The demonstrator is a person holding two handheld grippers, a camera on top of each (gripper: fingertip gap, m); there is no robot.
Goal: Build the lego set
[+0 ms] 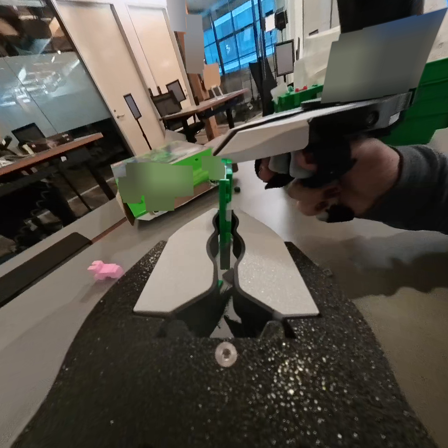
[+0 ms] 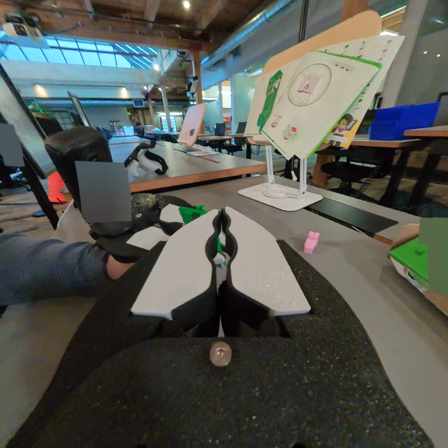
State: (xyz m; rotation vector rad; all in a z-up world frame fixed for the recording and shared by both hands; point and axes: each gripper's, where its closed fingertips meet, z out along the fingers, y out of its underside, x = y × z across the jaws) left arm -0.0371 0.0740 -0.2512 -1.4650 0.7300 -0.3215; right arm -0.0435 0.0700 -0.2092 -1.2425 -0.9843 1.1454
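The left gripper is closest in its own view, its fingers clenched on a thin green lego assembly that stands upright between them, lifted above the desk. The assembly looks like a stack of plates held edge-on, with a grey strip on one side. It should be light and stiff, but its plastic is smooth and the joints between pieces can pop apart if squeezed across the studs. The safest hold appears to be on the flat faces low down, where the left fingers already sit, leaving the upper end free for work.

The right gripper reaches in from the right side of that view, held by a hand in a dark sleeve. Its fingers are almost fully closed, with only a slit between the tips. Their tips meet the top end of the assembly, and a sliver of green and white shows through the slit in its own view. I cannot tell whether they are pinching that top end or a separate small piece.

Farther out, a pink lego piece lies loose toward the middle of the desk. Beyond it, near the far edge, the green set box lies open, and an instruction booklet leans on a white stand.
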